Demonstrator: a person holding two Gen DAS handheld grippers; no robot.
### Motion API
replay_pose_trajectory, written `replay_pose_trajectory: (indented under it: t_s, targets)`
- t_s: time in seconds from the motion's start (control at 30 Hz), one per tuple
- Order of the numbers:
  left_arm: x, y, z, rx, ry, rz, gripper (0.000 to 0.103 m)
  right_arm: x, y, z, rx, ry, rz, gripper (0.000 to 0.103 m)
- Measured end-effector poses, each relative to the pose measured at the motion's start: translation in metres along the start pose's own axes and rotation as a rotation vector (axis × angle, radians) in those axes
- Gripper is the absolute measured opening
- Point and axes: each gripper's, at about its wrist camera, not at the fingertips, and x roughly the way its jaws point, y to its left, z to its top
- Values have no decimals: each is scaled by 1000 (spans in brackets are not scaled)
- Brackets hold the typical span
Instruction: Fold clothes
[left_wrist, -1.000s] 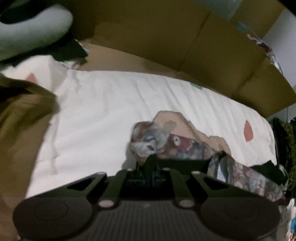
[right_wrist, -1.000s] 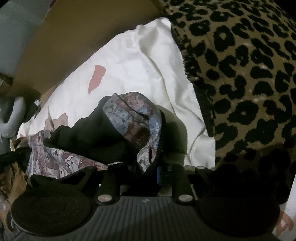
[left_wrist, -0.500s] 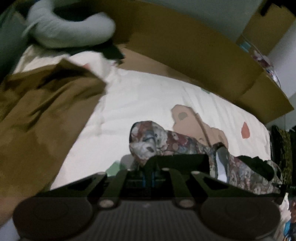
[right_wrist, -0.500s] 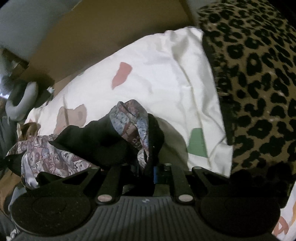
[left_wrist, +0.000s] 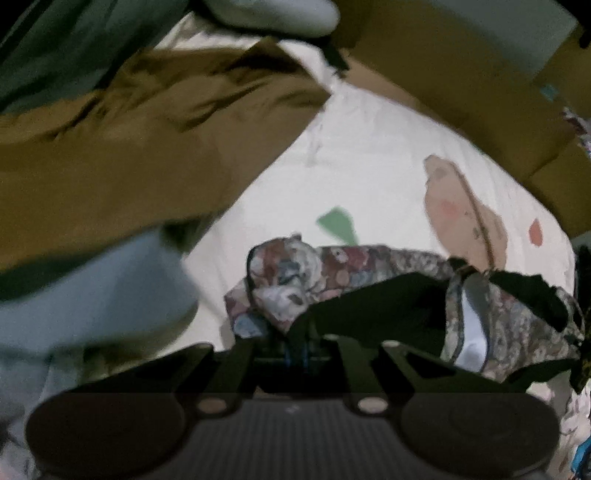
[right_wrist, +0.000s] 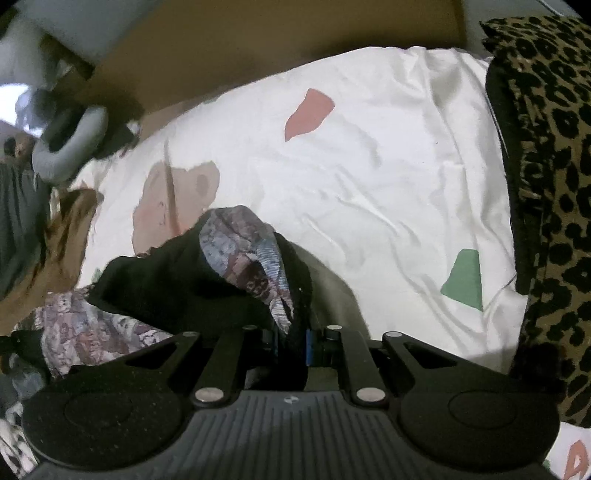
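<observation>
White printed bedsheet (right_wrist: 369, 166) beside brown cardboard (left_wrist: 461, 74).

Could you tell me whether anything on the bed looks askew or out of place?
Yes: the floral-patterned garment with black lining hangs bunched and twisted between the left tool and right tool, lining turned outward. A brown cloth lies rumpled across the white printed bedsheet's corner.
</observation>
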Motion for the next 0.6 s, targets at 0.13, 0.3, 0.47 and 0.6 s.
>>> replay_pose_trajectory:
  t_s: [0.13,0.3,0.47,0.6]
  targets:
    - [-1,3,-17,-29,15,5,6,2,-4,-6,-3,18,-32,11]
    - [-5,4,-35,-81,27,0,6,-4,-16,-9,20,5,-58,8]
    - [-9,-2,-46,-93,35,-9,19,-10,-19,-3,-14,-18,-107,7]
    - [-18,-5,-38,-78,-9,2,60,-4,-26,-4,-35,2,-127,8]
